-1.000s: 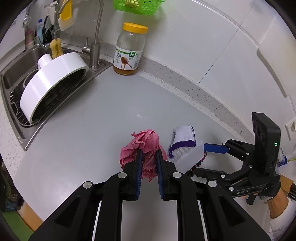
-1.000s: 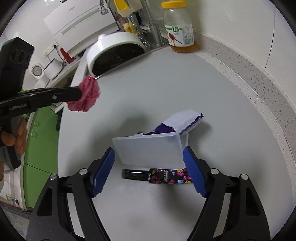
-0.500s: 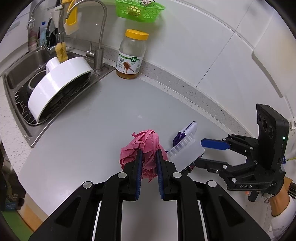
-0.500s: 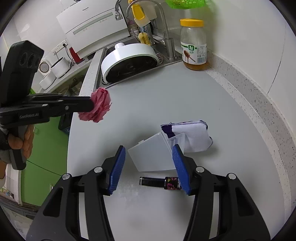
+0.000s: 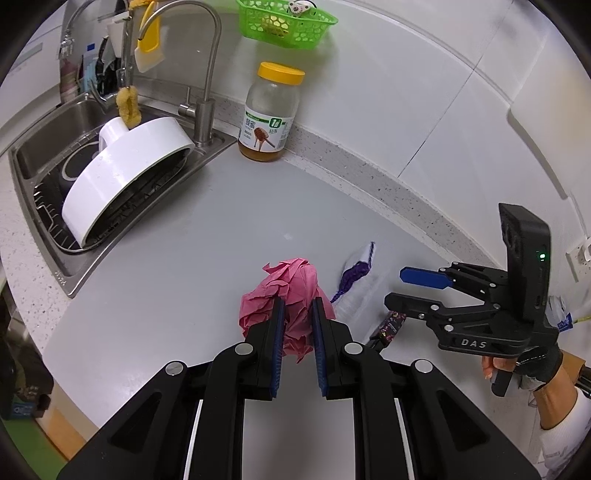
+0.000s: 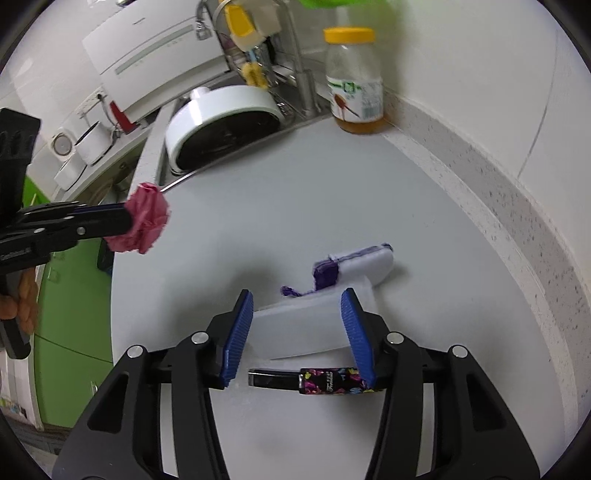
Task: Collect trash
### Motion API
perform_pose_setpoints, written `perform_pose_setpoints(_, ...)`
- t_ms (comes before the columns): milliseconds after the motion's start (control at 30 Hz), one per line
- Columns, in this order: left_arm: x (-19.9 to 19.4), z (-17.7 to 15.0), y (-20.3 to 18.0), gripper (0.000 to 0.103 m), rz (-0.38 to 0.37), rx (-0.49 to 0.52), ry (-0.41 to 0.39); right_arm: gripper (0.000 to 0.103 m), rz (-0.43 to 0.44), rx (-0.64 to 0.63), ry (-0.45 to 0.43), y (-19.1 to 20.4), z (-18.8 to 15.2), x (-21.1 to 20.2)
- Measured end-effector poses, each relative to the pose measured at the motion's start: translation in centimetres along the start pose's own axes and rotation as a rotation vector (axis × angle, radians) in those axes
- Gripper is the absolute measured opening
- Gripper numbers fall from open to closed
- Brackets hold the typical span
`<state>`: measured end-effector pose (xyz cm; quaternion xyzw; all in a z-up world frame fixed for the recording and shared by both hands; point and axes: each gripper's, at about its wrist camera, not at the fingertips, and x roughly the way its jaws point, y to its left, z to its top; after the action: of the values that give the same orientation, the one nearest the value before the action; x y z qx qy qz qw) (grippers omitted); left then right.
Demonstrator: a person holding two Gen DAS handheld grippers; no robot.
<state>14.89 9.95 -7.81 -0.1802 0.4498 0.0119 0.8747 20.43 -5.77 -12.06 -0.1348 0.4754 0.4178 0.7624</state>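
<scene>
My left gripper (image 5: pixel 297 314) is shut on a crumpled pink paper ball (image 5: pixel 286 291) and holds it above the grey counter; the ball also shows in the right wrist view (image 6: pixel 147 221). My right gripper (image 6: pixel 297 332) is open, its jaws on either side of a translucent white plastic box (image 6: pixel 306 325) that lies on the counter; I cannot tell if the pads touch it. A white cloth with purple trim (image 6: pixel 354 262) lies just beyond the box. A black tube with a colourful print (image 6: pixel 314 380) lies under the right gripper.
A sink (image 5: pixel 44 147) holding a large white pot (image 5: pixel 125 170) is at the far left. A honey jar (image 5: pixel 271 114) stands by the wall. A green basket (image 5: pixel 284 22) hangs above. The counter's front edge (image 6: pixel 114 295) drops to green cabinets.
The right gripper has narrowed around the plastic box and the box has tipped lower. The left gripper has risen slightly with the pink ball still held.
</scene>
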Motion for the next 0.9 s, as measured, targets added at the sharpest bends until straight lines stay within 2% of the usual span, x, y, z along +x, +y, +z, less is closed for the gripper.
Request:
perform_pose_setpoints(267, 1.1, 0.3, -0.1, 0.015, -0.007, 0.002, 0.018, 0.085, -0.024, 0.041, 0.029, -1.8, -0.4, 1.4)
perform_pose_setpoints(433, 1.8, 0.3, 0.0, 0.015, -0.009, 0.000, 0.031, 0.097, 0.001, 0.028, 0.067, -2.3, -0.4, 3.4)
perform_pose_setpoints(667, 2.6, 0.5, 0.3, 0.015, -0.004, -0.012, 0.042, 0.098, 0.072, 0.002, 0.106, -2.4, -0.3, 5.7)
perform_pose_setpoints(900, 2.7, 0.5, 0.5, 0.015, -0.002, -0.021, 0.040, 0.098, 0.128, -0.026, 0.091, -2.1, -0.4, 4.3)
